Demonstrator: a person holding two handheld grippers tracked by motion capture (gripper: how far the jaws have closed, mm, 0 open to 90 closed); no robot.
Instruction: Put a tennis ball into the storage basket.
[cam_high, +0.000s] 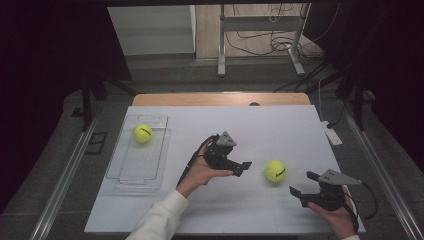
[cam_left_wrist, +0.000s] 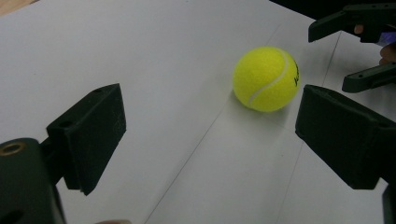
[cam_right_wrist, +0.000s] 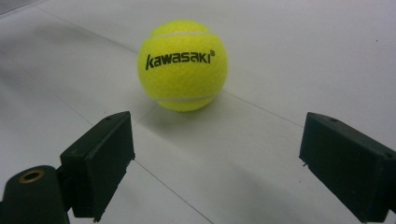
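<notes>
High view: white-covered desk seen from above. Left hand-held gripper near centre, jaws spread wide, aimed toward 3 o'clock. Fuzzy yellow-green tennis ball resting on the desk surface just beyond those jaws, at 3 o'clock of them, untouched. Right hand-held gripper at 4 o'clock of the ball, jaws likewise wide apart, empty, aimed toward 10 o'clock. Ball thus lying between the two hand-held grippers, apart from both. Clear rectangular plastic tray at 9 o'clock of the desk centre, holding a second yellow-green tennis ball near its far end. White sleeve entering from 6 o'clock.

Left gripper view: two black jaws rising at 8 and 4 o'clock, set wide, nothing between them. Tennis ball ahead at 1 o'clock, close beside the right-hand jaw but clear of it, white seam visible. Right hand-held gripper at 2 o'clock beyond the ball, jaws parted.

Right gripper view: black jaws at 8 and 4 o'clock, wide open, empty. Tennis ball ahead at 12 o'clock, resting on the desk, black "kawasaki" lettering facing the camera, clear of both jaws.
</notes>
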